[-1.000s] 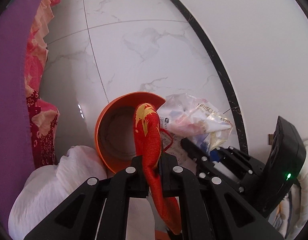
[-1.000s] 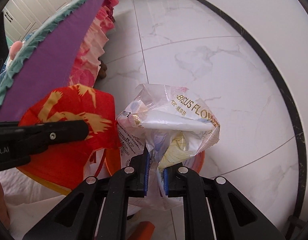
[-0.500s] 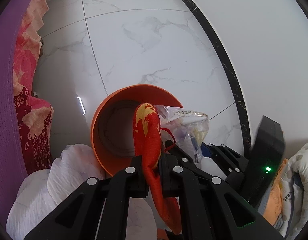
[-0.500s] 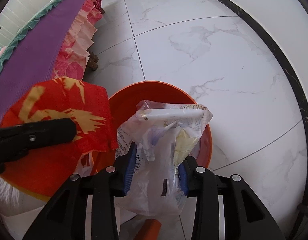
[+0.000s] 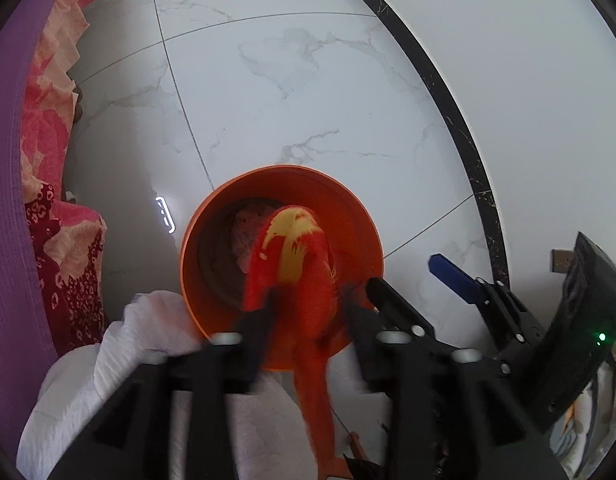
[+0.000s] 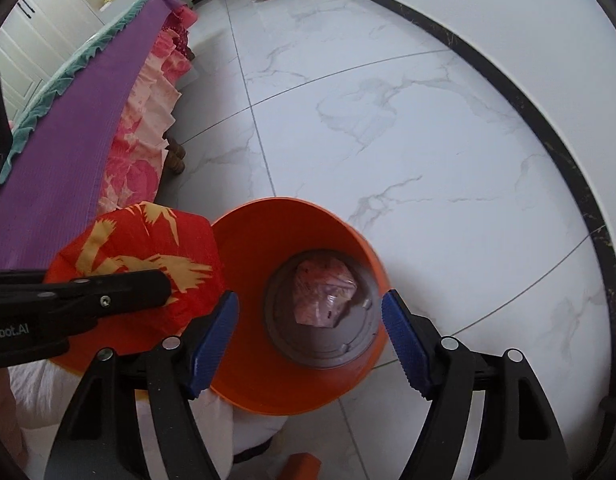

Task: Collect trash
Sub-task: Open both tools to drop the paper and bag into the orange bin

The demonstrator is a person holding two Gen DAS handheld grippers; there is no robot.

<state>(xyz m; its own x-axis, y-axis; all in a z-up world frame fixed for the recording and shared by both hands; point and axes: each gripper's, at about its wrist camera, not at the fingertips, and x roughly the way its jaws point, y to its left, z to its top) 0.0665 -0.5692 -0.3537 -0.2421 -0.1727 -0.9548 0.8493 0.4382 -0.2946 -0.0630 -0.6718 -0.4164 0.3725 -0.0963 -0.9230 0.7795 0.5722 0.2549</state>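
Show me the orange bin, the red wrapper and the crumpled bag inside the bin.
orange bin (image 6: pixel 340 216), right wrist view, far rim.
red wrapper (image 5: pixel 296 264), left wrist view, upper part.
crumpled bag (image 6: pixel 324 294), right wrist view, middle.

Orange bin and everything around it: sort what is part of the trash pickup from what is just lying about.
Part of the job:
- orange bin
- clear wrapper lying on the bin's bottom
- red and yellow wrapper between the opening left claw fingers, over the bin
- right claw, opening, nothing between its fingers

Just lying about:
- purple cloth
- floral skirt
- white fabric
- marble floor
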